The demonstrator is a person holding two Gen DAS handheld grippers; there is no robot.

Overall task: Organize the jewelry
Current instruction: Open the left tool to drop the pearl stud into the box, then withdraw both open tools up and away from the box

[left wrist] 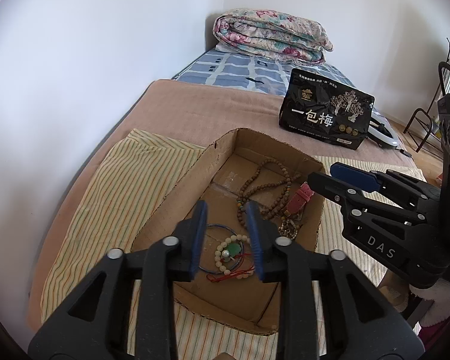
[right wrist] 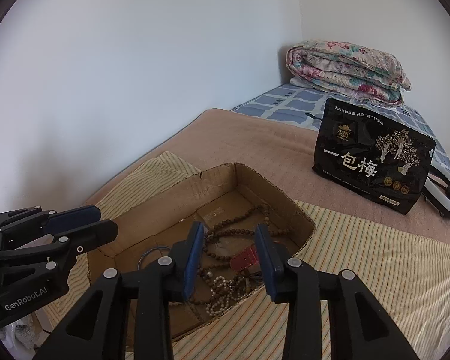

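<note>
— Looking down both wrist views, we see the cardboard box (left wrist: 264, 147) sitting on a striped cloth (left wrist: 129, 186) spread over the bed (left wrist: 213, 105), open at the top.

— And the jewelry lies inside it. We make out a long brown bead necklace (left wrist: 273, 186), a red strap (left wrist: 300, 198) touching its loops, and nearer the front a white bead bracelet (left wrist: 222, 255) with a green piece, lying within a thin blue bangle (left wrist: 216, 226).

— How do the fingers stand?

— The left gripper (left wrist: 226, 240) hovers over the box with its blue fingers (left wrist: 199, 240) partly apart, nothing between them (the bracelet lies below, on the box floor). The right gripper (right wrist: 229, 264) stands the same: partly spread, above the strap and beads, gripping nothing.

— Anything else?

— A pale bead string (right wrist: 222, 294) by the box's near wall, possibly tangled with the necklace; we cannot tell. A black packet (left wrist: 327, 111) stands further back, and a folded floral quilt (left wrist: 273, 34) lies at the bed's far end.
</note>
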